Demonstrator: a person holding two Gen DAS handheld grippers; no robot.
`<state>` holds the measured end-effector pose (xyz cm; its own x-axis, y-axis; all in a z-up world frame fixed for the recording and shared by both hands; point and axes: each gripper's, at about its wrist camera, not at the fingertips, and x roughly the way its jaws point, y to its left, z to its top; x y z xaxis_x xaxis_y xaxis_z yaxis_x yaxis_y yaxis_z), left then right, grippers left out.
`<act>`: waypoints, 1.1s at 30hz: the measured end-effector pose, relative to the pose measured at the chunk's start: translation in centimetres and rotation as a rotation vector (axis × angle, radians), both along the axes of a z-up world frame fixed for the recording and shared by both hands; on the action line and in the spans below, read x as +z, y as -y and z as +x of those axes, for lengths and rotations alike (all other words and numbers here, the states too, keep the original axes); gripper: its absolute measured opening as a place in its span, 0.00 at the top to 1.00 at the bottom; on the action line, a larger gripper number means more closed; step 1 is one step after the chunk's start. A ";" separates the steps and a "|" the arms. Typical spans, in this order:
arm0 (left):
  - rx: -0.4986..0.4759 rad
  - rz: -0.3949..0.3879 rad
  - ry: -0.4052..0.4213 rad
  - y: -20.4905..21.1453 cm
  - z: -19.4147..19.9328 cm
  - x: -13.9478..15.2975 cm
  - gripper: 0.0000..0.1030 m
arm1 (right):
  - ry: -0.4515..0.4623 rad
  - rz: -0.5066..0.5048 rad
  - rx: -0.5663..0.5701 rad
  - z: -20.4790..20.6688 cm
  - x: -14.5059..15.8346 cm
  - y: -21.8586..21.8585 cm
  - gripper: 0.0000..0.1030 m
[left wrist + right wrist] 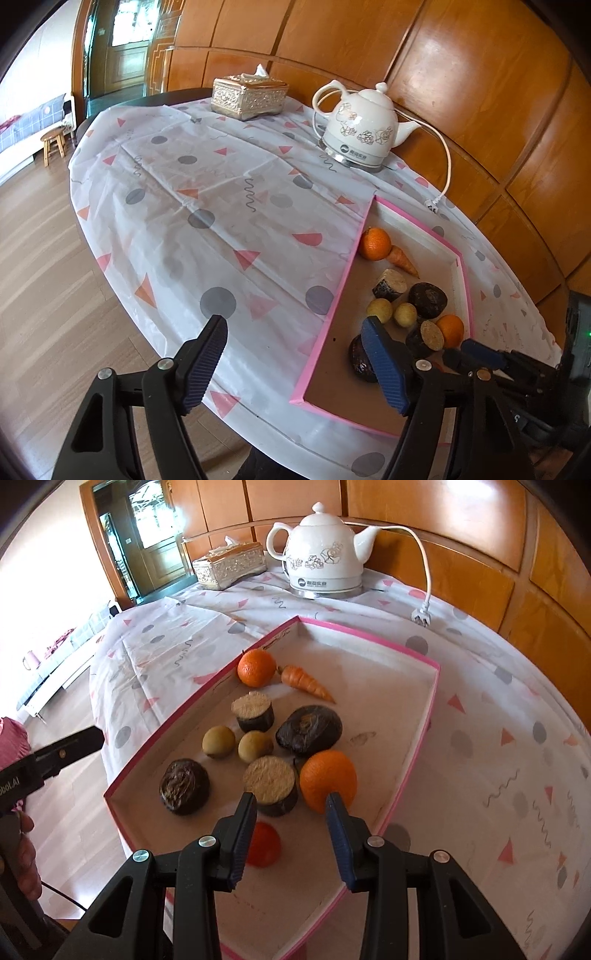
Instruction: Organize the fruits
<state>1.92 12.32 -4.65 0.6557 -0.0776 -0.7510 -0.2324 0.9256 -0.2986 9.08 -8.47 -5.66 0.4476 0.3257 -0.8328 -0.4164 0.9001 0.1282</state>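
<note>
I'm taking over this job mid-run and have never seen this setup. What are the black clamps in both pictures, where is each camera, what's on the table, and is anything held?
The clamps are hand-held two-finger grippers, one per hand, each carrying a camera that looks along its fingers. The left gripper hangs open over the tablecloth, beside the pink-edged box. The right gripper hangs open over that box, holding nothing. Inside lie two oranges, the nearer by its fingertips, a carrot, dark and pale fruits, and a red fruit. Behind stand a kettle and a tissue box.
</note>
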 end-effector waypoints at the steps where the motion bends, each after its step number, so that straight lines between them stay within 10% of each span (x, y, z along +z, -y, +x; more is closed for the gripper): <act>1: -0.005 0.005 0.002 0.2 0.0 0.1 0.26 | -0.002 0.006 -0.005 -0.1 0.0 0.1 0.62; 15: -0.097 0.147 0.162 3.7 -1.8 3.4 0.00 | 0.067 0.072 -0.148 -3.6 1.4 2.0 0.39; 33: -0.076 0.314 0.247 6.3 -2.8 5.3 0.00 | 0.174 0.018 -0.348 -6.4 2.0 4.6 0.26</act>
